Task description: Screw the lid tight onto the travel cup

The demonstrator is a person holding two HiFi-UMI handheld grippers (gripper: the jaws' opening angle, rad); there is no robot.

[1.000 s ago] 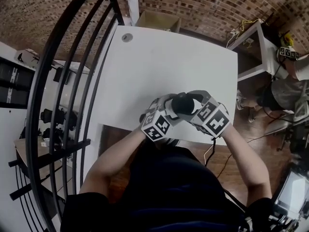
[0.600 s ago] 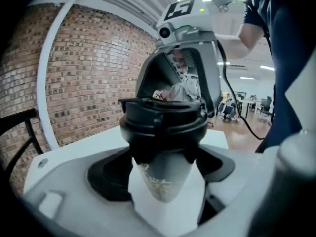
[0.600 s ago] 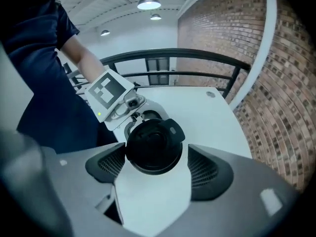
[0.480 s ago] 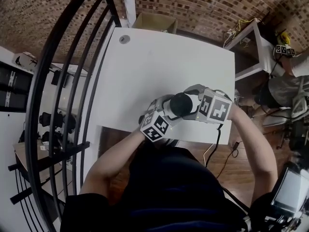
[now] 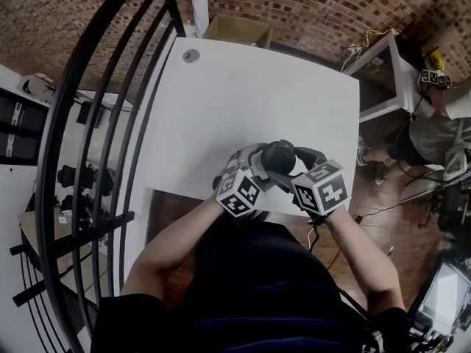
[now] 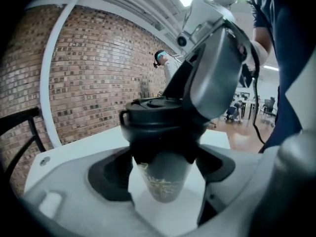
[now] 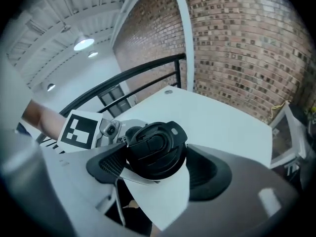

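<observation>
A travel cup (image 6: 163,179) with a pale body and a black lid (image 6: 157,116) stands upright over the near edge of the white table (image 5: 250,94). My left gripper (image 6: 160,164) is shut on the cup just under the lid. From the near right, my right gripper (image 5: 293,169) reaches to the lid (image 5: 278,157). In the right gripper view the lid (image 7: 155,149) sits between the right gripper's (image 7: 157,166) pads. Those jaws are closing, and the pads do not clearly press on the lid. The cup's body is hidden in the head view.
A black curved railing (image 5: 96,87) runs along the table's left side. A small round cap (image 5: 191,54) sits in the table's far left corner. A white shelf unit (image 5: 383,72) and cables stand to the right. The person's arms and torso fill the near side.
My right gripper has swung from the cup's right side round to its near right, its marker cube now closer to the person. The left gripper and cup stay put.
</observation>
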